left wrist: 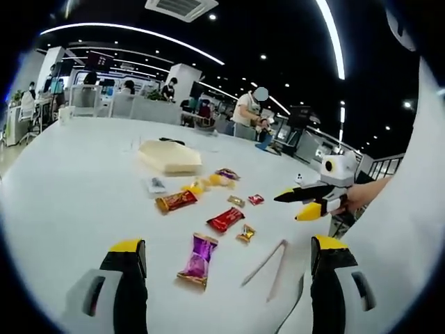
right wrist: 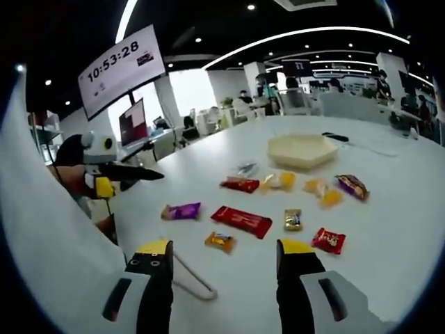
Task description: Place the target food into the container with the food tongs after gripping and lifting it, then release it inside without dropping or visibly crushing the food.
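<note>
Left hand-held gripper (left wrist: 226, 261) open, shiny purple wrapped snack (left wrist: 199, 258), metal tongs (left wrist: 268, 263)

**Open office behind a white table**

A white table (left wrist: 69, 202) stretches toward rows of desks where several people (left wrist: 245, 111) sit or stand. Curved light strips (left wrist: 132, 31) run across the dark ceiling beside a ceiling air vent (left wrist: 181, 8). A wall screen (right wrist: 122, 66) reads 10:53:28, with a monitor (right wrist: 132, 122) beneath it and white pillars (right wrist: 256, 78) farther back.
</note>
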The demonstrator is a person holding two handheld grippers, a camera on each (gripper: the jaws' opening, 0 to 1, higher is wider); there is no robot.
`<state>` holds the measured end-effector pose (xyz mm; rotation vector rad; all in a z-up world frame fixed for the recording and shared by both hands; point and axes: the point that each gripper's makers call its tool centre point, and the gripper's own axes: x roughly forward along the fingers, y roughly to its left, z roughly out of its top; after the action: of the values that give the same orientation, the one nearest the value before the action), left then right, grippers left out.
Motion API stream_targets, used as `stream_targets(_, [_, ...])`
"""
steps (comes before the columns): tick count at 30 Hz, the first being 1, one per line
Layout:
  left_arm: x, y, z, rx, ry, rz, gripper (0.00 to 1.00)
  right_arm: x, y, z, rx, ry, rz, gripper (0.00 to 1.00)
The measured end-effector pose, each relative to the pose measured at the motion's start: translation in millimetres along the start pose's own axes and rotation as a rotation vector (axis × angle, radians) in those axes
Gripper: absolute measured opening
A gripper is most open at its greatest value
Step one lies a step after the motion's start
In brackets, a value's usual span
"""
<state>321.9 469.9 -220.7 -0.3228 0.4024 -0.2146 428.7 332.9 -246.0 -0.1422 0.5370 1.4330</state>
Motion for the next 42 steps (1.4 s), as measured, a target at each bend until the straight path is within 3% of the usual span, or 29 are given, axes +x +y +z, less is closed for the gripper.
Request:
stream_targets(10, [4.1, -17.3, -2.4, 0.039, -0.005, -0.043, 0.99, -6.7, 10.4, -8.6, -0.015, 0.024, 0.03, 0.62])
stream_targets(19, [15.0, -21.0, 1.1, 0.069, -0.019, -0.027, 0.99, -6.5, 14.7, -17.1, -0.014, 0.055, 0.047, 0.62])
stream_targets(24, [20.2, -36.0, 3.6, 0.061, -0.018, -0.085, 0.99, -6.6, 13.6, -19.6, -0.019, 0.057, 0.046, 0.62])
stream_targets(30, [26.1, -39.5, -7.6, 0.09, 0.031, -0.094, 0.99, -6.6, 12.3, -24.0, -0.007, 0.061, 0.045, 0.59])
stream_targets(40, [29.7, -44.3, -19.4, 0.097, 0.061, -0.115, 0.99, -3.6, 17.8, -31.0, -0.01, 0.082, 0.067, 0.57])
stream_targets(42, [32.0, -41.6, -17.0, 0.119, 0.044, -0.102, 0.99, -1.8, 18.3, -31.5, 0.005, 0.091, 0.074, 0.57])
